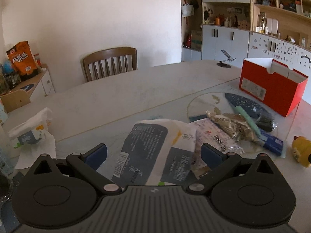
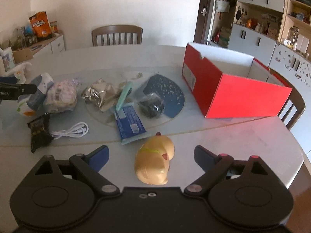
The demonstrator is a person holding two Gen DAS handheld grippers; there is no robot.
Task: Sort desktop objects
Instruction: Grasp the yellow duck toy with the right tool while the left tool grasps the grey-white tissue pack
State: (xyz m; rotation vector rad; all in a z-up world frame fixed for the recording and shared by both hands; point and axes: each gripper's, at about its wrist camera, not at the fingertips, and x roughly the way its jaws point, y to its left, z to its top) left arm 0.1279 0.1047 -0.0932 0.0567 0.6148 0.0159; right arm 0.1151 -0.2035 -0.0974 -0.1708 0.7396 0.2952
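Observation:
My left gripper (image 1: pixel 153 153) is open, its fingers on either side of a white and dark-blue tissue pack (image 1: pixel 149 147), which also shows at the left of the right wrist view (image 2: pixel 37 93). My right gripper (image 2: pixel 151 155) is open with a yellow duck toy (image 2: pixel 155 159) lying between its fingers on the table; the left wrist view shows the toy at the far right (image 1: pixel 301 151). An open red box (image 2: pixel 233 85) stands at the right; the left wrist view has it too (image 1: pixel 272 89).
On the glass turntable (image 2: pixel 171 120) lie a crumpled foil wrapper (image 2: pixel 99 95), a blue packet (image 2: pixel 130 124), a green stick (image 2: pixel 124 95), a dark bundle (image 2: pixel 152 105) and a blue speckled piece (image 2: pixel 165 89). A white cable (image 2: pixel 75 130) and black sachet (image 2: pixel 38 132) lie in front. Chairs stand behind.

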